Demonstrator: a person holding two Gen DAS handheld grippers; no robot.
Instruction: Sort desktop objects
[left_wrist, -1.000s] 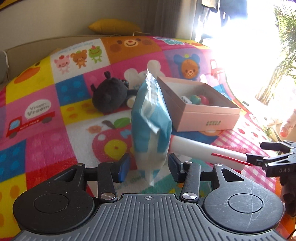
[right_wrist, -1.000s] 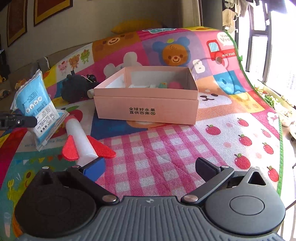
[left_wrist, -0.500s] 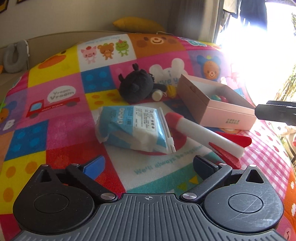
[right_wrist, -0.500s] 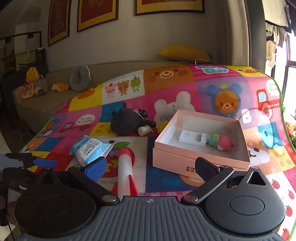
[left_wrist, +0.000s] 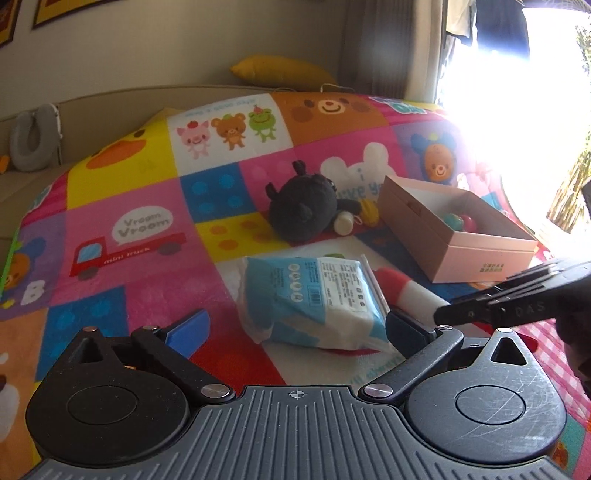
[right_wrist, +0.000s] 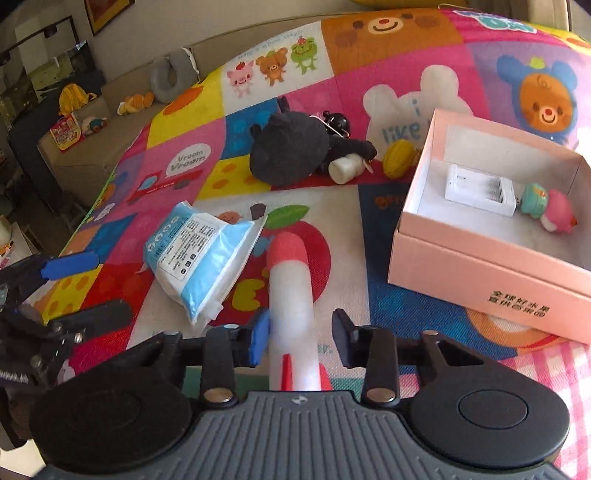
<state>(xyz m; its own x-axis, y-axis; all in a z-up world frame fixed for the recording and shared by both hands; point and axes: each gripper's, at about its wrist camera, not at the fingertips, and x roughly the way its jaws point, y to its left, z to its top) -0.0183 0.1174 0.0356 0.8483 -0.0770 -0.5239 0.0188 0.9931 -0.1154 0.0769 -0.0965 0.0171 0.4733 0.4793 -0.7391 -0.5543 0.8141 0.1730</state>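
A blue and white tissue pack (left_wrist: 314, 299) (right_wrist: 199, 254) lies flat on the play mat. My left gripper (left_wrist: 295, 326) (right_wrist: 86, 290) stands wide open just short of it and holds nothing. A white foam rocket (right_wrist: 291, 280) (left_wrist: 410, 291) with a red nose and red fins lies beside the pack. My right gripper (right_wrist: 301, 338) straddles the rocket's body and its jaws are closing. The blue left pad is against the foam, while a gap shows at the right pad. Its fingers (left_wrist: 498, 302) reach in from the right in the left wrist view.
An open pink box (right_wrist: 480, 280) (left_wrist: 480, 258) on the right holds a white battery case (right_wrist: 480, 188) and a teal and pink toy (right_wrist: 550, 210). A black plush (right_wrist: 291, 147), a small white bottle (right_wrist: 343, 168) and a yellow trinket (right_wrist: 399, 158) lie behind. The mat's edge drops off at the left.
The left gripper opened and let go of the tissue pack, which now lies flat on the mat. The right gripper swung over the rocket, tilted down, and its jaws narrowed around it.
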